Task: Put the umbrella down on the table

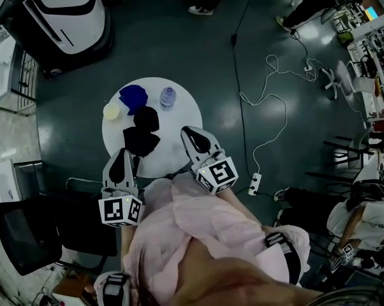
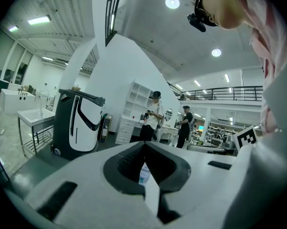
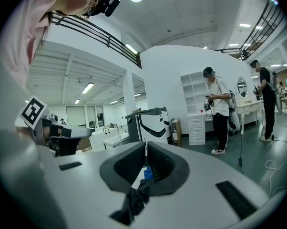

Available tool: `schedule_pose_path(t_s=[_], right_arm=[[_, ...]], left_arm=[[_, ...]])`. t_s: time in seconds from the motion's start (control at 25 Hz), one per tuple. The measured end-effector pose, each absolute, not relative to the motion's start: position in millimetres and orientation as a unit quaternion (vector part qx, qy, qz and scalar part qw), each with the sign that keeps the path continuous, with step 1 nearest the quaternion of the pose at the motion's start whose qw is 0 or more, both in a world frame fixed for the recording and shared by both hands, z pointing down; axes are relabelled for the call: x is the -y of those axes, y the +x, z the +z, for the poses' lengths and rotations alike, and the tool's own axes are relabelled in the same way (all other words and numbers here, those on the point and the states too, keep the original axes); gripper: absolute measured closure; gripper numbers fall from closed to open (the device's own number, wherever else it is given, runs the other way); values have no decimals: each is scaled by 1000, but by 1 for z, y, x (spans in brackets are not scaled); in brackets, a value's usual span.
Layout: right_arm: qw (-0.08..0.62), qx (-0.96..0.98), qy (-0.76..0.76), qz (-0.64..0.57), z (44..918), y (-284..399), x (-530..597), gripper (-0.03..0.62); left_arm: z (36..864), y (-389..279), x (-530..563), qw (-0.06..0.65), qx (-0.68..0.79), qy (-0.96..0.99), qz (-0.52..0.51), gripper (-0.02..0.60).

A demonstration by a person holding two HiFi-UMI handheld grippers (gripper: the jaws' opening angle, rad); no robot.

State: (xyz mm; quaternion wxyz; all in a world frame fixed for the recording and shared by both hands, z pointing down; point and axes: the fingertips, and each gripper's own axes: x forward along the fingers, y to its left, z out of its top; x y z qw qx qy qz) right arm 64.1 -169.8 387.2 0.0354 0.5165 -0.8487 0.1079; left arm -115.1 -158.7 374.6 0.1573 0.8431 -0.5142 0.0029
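Note:
A folded black umbrella [image 1: 141, 141] lies on the round white table [image 1: 182, 116], at its near side, with a second black bundle [image 1: 147, 117] just behind it. My left gripper [image 1: 124, 156] hovers at the table's near edge beside the umbrella, jaws shut and empty [image 2: 144, 149]. My right gripper [image 1: 189, 133] hangs over the table's near right edge, clear of the umbrella. Its jaws stand together [image 3: 145, 149]; dark fabric [image 3: 136, 197] and a blue patch show through the gap beneath them, and I cannot tell whether the fabric touches the jaws.
Also on the table are a blue cloth item [image 1: 133, 97], a clear water bottle [image 1: 168, 96] and a pale yellow cup [image 1: 111, 111]. A black chair [image 1: 26, 231] stands near left, a large white-and-black machine [image 1: 61, 14] far left, and cables [image 1: 268, 107] trail across the floor at right.

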Motion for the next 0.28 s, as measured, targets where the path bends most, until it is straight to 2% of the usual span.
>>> schedule_pose_path(t_s=[0.16, 0.28], right_arm=[[37, 849, 517, 104, 386, 63, 174, 561], [26, 851, 520, 67, 369, 70, 201, 561]], left_arm=[[373, -117, 164, 152, 514, 844, -3, 563], [359, -112, 193, 122, 509, 852, -23, 563]])
